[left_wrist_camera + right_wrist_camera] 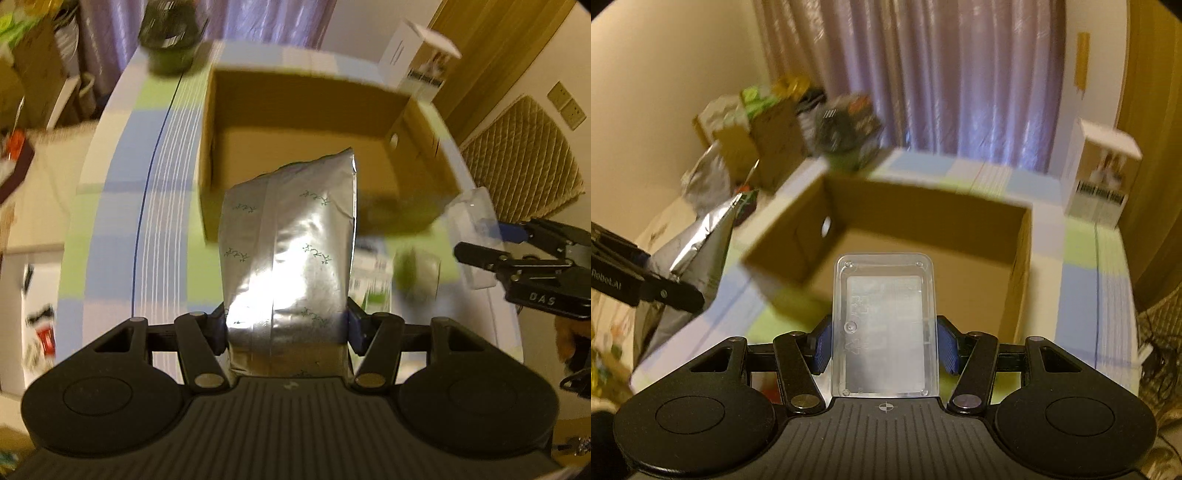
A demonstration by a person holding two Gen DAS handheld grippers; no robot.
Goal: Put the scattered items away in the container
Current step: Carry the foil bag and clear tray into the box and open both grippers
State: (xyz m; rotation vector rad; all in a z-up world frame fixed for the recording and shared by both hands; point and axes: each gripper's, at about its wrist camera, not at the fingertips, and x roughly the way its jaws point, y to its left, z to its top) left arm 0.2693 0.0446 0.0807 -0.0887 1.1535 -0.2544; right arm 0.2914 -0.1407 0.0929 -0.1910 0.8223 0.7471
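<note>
left gripper (pixel 286 325) clamped on a silver foil bag (pixel 290 254), right gripper (pixel 885 343) clamped on a clear plastic case (pixel 884 325), both held before the open cardboard box (pixel 306 107) on the checked tablecloth (pixel 166 155).

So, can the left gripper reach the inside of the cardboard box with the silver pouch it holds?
Probably yes. The left gripper grips the silver pouch just before the cardboard box, whose top is open and whose floor looks bare. The right gripper, holding a clear plastic case, is off to the side.
</note>
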